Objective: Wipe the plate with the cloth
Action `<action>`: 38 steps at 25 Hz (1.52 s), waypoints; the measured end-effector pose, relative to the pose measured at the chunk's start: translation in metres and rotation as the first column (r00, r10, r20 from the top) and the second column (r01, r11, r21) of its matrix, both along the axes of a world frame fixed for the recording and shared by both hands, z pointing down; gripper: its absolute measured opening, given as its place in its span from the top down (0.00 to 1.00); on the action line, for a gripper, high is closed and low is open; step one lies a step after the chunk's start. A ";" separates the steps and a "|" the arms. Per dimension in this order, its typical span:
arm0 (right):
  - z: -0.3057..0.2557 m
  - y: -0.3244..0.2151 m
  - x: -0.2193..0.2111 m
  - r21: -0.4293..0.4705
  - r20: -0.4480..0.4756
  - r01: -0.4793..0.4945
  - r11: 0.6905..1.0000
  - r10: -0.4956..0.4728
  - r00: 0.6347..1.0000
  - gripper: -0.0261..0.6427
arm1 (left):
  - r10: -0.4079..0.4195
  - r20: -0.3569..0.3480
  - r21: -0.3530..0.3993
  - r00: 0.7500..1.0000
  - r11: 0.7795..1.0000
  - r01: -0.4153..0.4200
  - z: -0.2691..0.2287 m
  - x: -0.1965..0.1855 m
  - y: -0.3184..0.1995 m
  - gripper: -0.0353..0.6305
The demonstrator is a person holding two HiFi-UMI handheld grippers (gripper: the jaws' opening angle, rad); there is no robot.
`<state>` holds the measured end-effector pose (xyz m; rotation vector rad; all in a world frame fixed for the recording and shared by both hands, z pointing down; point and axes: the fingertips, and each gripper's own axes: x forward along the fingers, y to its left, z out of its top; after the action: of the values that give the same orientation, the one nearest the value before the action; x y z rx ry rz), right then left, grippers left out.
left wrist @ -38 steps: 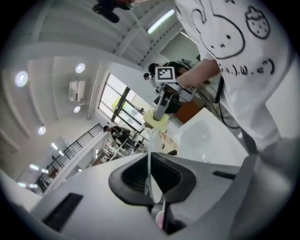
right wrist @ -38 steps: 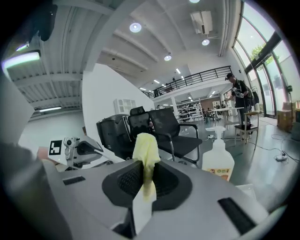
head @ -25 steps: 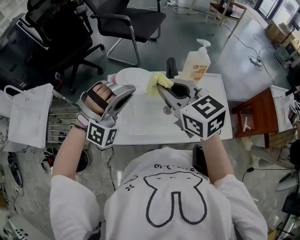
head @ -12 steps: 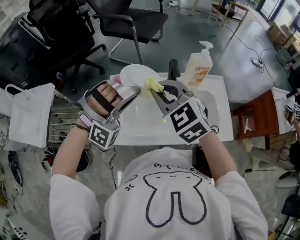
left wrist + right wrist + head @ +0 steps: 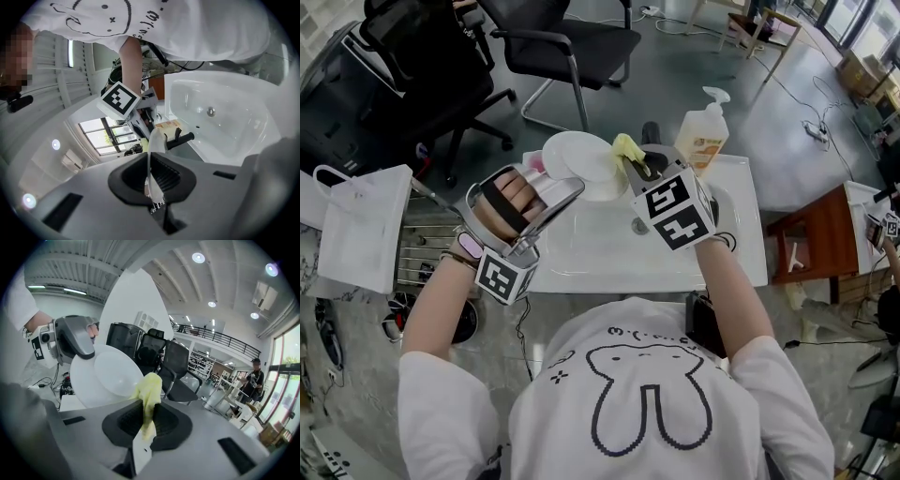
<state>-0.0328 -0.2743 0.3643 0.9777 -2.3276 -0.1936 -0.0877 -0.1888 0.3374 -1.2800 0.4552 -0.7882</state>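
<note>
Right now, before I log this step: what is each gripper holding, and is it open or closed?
Left gripper: closed on the rim of the plate.
Right gripper: closed on the yellow cloth.

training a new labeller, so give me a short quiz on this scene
1. True or false: the left gripper is shut on the rim of the white plate.
2. What does the right gripper hold? A sponge; B yellow cloth; C brush.
3. Fill in: the pump bottle stands at the back rim of the white ____.
Key: 1 true; 2 B; 3 sink.
</note>
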 end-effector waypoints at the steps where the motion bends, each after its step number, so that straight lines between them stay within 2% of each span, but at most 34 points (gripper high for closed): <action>1: 0.000 -0.003 0.001 0.000 0.000 -0.008 1.000 0.008 1.000 0.89 | 0.002 -0.001 0.003 1.000 1.000 -0.002 -0.001 0.001 0.001 0.92; 5: -0.003 -0.007 0.003 0.007 0.009 -0.011 1.000 0.011 1.000 0.89 | 0.002 0.000 -0.005 1.000 1.000 -0.002 0.003 0.003 0.002 0.92; 9: -0.036 0.003 0.006 0.027 0.136 -0.012 1.000 0.009 0.991 0.89 | 0.010 0.001 -0.009 1.000 1.000 -0.010 0.006 0.006 0.002 0.92; 12: -0.059 0.025 -0.006 0.020 0.234 0.076 0.997 -0.079 0.969 0.89 | 0.021 0.014 -0.021 1.000 1.000 -0.020 0.012 0.009 0.003 0.92; 14: -0.062 0.043 -0.019 0.005 0.264 0.154 0.988 -0.150 0.953 0.89 | 0.026 0.020 -0.023 0.999 0.999 -0.025 0.013 0.011 0.003 0.92; 17: -0.051 0.059 -0.033 -0.007 0.224 0.214 0.977 -0.207 0.952 0.89 | 0.034 0.042 0.001 0.999 0.999 -0.034 0.011 0.013 0.003 0.92; 19: -0.039 0.060 -0.036 -0.005 0.175 0.214 0.977 -0.210 0.962 0.89 | 0.036 0.073 0.031 0.997 0.999 -0.038 0.010 0.014 0.002 0.92; 22: -0.030 0.053 -0.032 -0.007 0.139 0.190 0.982 -0.187 0.972 0.89 | 0.035 0.089 0.037 0.995 0.999 -0.038 0.011 0.015 0.003 0.92; 27: -0.011 0.024 -0.008 -0.022 0.085 0.068 0.997 -0.066 0.994 0.89 | 0.038 0.078 0.046 0.996 0.998 -0.042 0.007 0.017 0.007 0.92; 31: -0.007 0.015 -0.002 -0.045 0.099 0.042 0.998 -0.037 0.994 0.89 | 0.043 0.083 0.046 0.996 0.998 -0.046 0.008 0.018 0.009 0.92; 34: -0.017 0.013 0.000 -0.024 0.117 0.040 0.999 -0.037 0.992 0.89 | 0.031 0.090 0.038 0.996 0.999 -0.034 0.010 0.017 0.007 0.92; 36: -0.034 0.015 -0.001 -0.002 0.179 0.041 0.999 -0.040 0.983 0.89 | 0.020 0.102 0.035 0.995 0.999 -0.024 0.013 0.016 0.005 0.92; 38: -0.053 0.020 -0.008 -0.003 0.287 0.074 0.997 -0.070 0.955 0.89 | 0.018 0.116 0.037 0.993 0.999 -0.023 0.015 0.016 0.004 0.92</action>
<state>-0.0411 -0.2542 0.3110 0.9685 -2.6269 -0.0677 -0.0714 -0.1849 0.3527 -1.1947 0.3615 -0.8279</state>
